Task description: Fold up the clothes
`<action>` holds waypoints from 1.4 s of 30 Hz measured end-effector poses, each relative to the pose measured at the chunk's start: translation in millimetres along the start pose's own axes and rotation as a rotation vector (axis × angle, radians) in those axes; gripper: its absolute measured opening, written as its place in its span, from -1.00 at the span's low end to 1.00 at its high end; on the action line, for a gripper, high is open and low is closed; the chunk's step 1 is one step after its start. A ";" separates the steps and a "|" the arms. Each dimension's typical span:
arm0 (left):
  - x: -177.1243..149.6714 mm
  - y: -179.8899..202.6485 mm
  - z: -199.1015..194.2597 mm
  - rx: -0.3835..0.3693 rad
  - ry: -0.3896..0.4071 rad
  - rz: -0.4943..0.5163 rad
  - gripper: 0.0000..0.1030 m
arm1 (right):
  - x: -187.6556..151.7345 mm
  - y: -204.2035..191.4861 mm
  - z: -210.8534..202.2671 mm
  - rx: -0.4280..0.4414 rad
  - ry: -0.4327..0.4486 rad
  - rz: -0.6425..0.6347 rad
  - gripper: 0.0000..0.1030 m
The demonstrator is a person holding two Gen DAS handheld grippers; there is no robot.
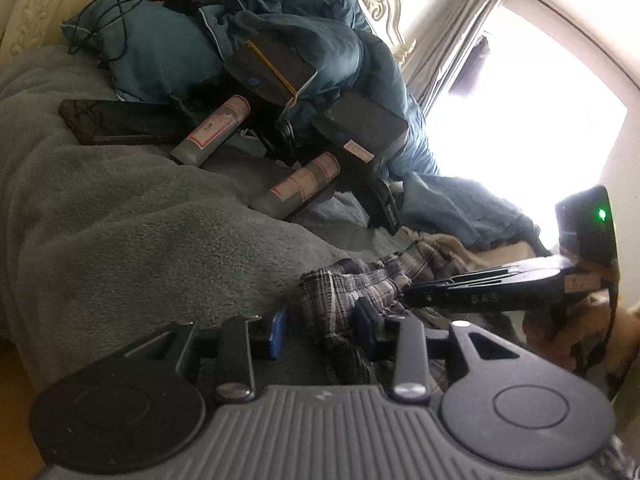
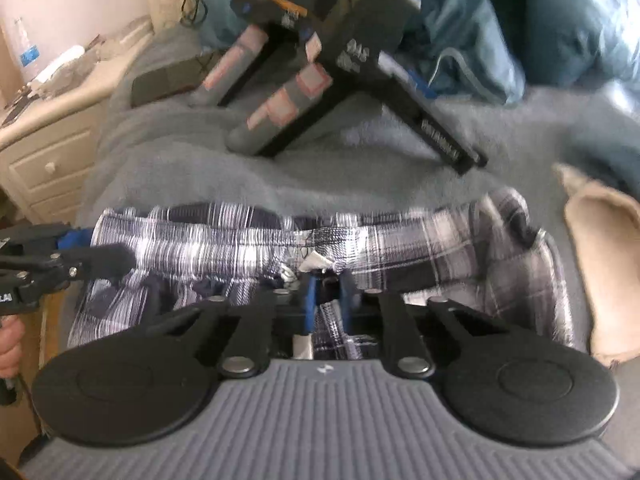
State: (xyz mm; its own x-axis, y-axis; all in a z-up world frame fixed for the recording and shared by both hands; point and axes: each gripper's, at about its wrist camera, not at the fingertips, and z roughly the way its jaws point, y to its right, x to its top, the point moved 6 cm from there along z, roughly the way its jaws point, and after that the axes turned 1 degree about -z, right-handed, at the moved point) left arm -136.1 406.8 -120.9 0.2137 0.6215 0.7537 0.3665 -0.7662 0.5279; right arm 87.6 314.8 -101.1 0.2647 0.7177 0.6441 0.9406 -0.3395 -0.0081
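Now the plaid garment [image 2: 360, 236] lies bunched on the grey blanket [image 2: 280, 176], in front of two spare grippers [image 2: 344, 80] lying there. The right gripper [image 2: 326, 280] pinches the garment's waistband, jaws nearly together. The left gripper [image 1: 324, 320] straddles the garment's end, jaws apart around the cloth.

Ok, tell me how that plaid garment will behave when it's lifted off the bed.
The plaid garment is probably floppy: it lies bunched and creased on the grey blanket. It likely weighs little, being thin cloth. Lifted by one edge, the rest should sag and drape rather than hold shape.
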 end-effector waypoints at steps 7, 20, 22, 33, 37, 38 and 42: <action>7.6 -3.2 7.9 -0.018 -0.003 -0.041 -0.40 | 10.7 6.1 11.8 0.002 0.034 0.040 -0.90; 3.9 -5.5 13.2 -0.006 -0.025 -0.040 -0.59 | 14.4 84.7 -48.4 0.057 0.150 0.204 -0.36; 3.9 -4.4 13.6 0.000 -0.025 -0.033 -0.59 | 10.4 112.0 -56.9 0.003 0.154 0.250 -0.36; 9.9 1.9 12.2 0.032 -0.068 -0.027 -0.46 | -8.5 179.1 -24.9 -0.020 0.094 0.573 -0.43; 12.0 3.0 8.9 0.030 -0.096 -0.045 -0.25 | -24.4 195.8 -126.2 -0.075 0.208 0.625 -0.38; 11.7 3.6 8.9 0.028 -0.110 -0.049 -0.18 | -30.7 200.3 -153.6 -0.093 0.239 0.633 -0.36; 8.1 11.5 9.7 0.032 -0.150 -0.030 -0.05 | -65.6 206.7 -273.4 -0.157 0.369 0.634 -0.07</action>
State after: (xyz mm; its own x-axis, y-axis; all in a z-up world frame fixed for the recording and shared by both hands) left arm -121.4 404.6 -112.5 0.3346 0.6635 0.6692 0.4031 -0.7426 0.5348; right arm 206.5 31.4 64.1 0.6317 0.1145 0.7667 0.5825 -0.7227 -0.3721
